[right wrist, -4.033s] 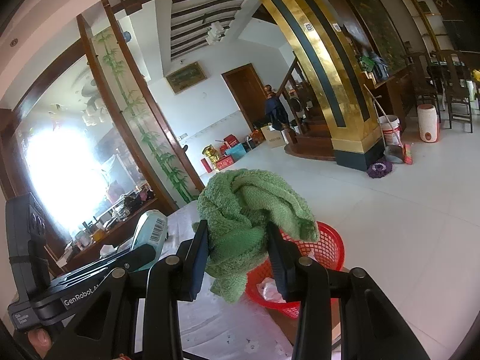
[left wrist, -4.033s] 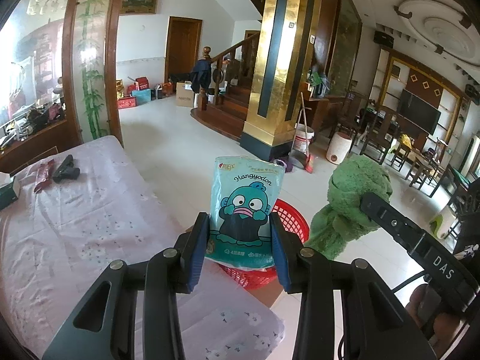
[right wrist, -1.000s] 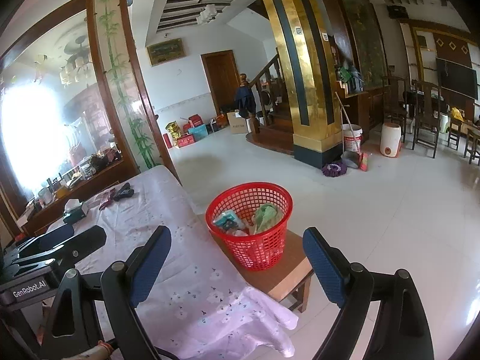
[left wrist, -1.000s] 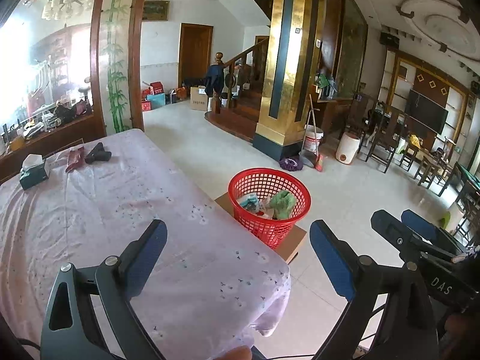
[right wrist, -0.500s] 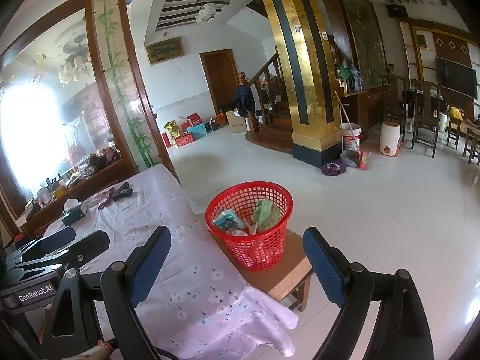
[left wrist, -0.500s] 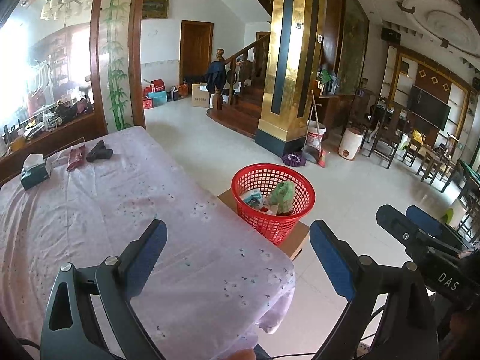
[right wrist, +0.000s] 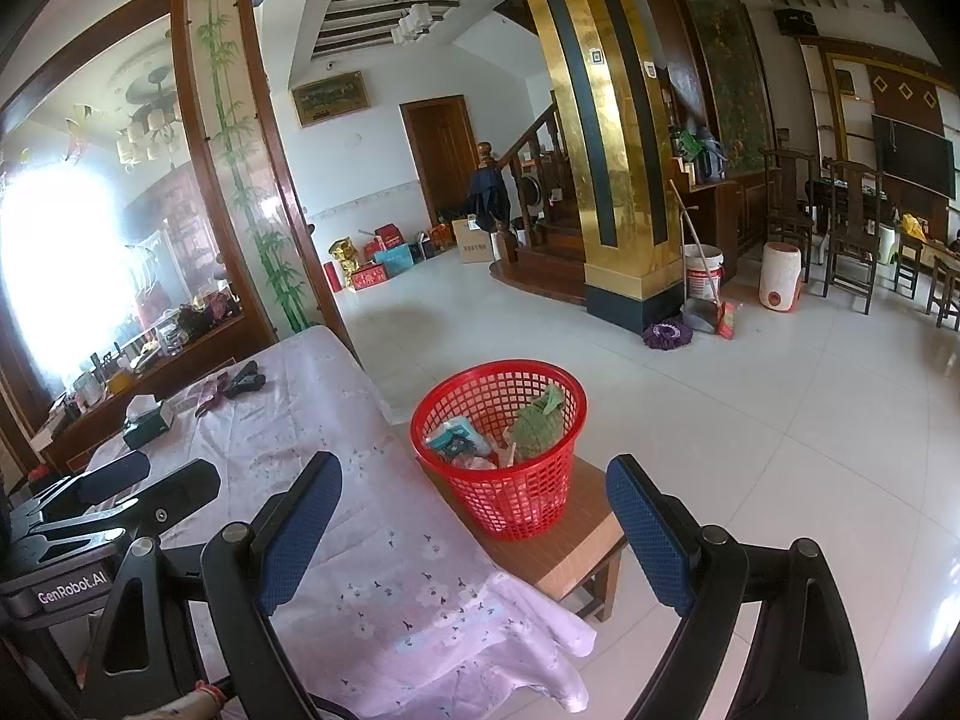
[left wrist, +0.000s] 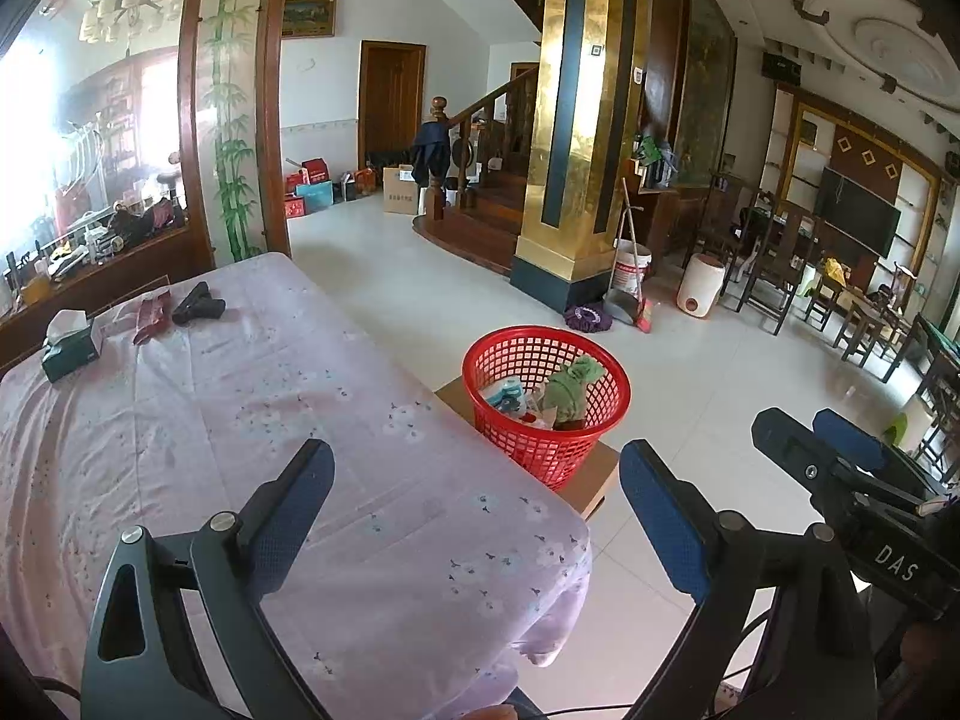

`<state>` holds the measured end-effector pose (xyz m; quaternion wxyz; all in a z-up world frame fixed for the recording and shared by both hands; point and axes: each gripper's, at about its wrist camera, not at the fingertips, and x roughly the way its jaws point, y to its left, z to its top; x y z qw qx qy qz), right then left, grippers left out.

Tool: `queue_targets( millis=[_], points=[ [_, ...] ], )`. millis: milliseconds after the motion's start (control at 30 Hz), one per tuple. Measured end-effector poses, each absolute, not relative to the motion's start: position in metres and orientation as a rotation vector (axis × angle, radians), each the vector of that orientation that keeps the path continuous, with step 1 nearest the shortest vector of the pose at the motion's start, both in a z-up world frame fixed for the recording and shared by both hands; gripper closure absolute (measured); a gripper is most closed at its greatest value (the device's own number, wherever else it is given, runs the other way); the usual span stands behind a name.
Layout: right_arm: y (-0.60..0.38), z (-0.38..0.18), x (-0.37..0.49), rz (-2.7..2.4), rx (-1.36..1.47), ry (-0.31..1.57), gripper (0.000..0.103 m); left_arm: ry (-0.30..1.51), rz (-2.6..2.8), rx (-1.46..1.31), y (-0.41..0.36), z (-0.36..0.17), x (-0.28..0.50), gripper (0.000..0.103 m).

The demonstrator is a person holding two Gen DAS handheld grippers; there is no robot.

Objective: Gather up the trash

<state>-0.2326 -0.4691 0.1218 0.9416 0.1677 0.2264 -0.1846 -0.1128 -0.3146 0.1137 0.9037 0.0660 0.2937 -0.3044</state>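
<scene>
Tablecloth (left wrist: 252,420), pale lilac with small flower prints, covers the big table that fills the lower left of both views, and nearly all of it lies bare, which suggests the collecting is close to done. Beyond the table's far corner a low wooden stool (right wrist: 576,558) carries the red basket (right wrist: 510,504), and the trash sits inside it: a green towel (right wrist: 537,426) bunched against the right wall, a teal snack packet (right wrist: 453,438) on the left, and some paler scraps between them that are too small to identify. Far back on the cloth rest a tissue box (left wrist: 69,348), a dark red item (left wrist: 147,315) and a black object (left wrist: 198,309) just beside it (whether any of these counts as trash cannot be judged from here). Both tools hover over the near end of the table, well apart from the basket: the left gripper (left wrist: 474,516) has its jaws spread wide with nothing between them, and the right gripper (right wrist: 474,528) is likewise released and empty. For the step in hand, the sensible course is probably to scan the cloth end to end, and if the far items do belong in the basket, to approach low and level, close on one piece at a time, and lift clear of the cloth so the fabric is not pinched or dragged.
</scene>
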Motion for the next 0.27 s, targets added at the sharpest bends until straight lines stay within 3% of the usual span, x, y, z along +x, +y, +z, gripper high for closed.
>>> queue_targets(
  millis=[267],
  points=[
    [-0.4663, 0.1212, -0.2314, -0.366, 0.341, 0.467, 0.011, 0.613, -0.622, 0.110, -0.3055, 0.1130, -0.1093, 0.008]
  ],
)
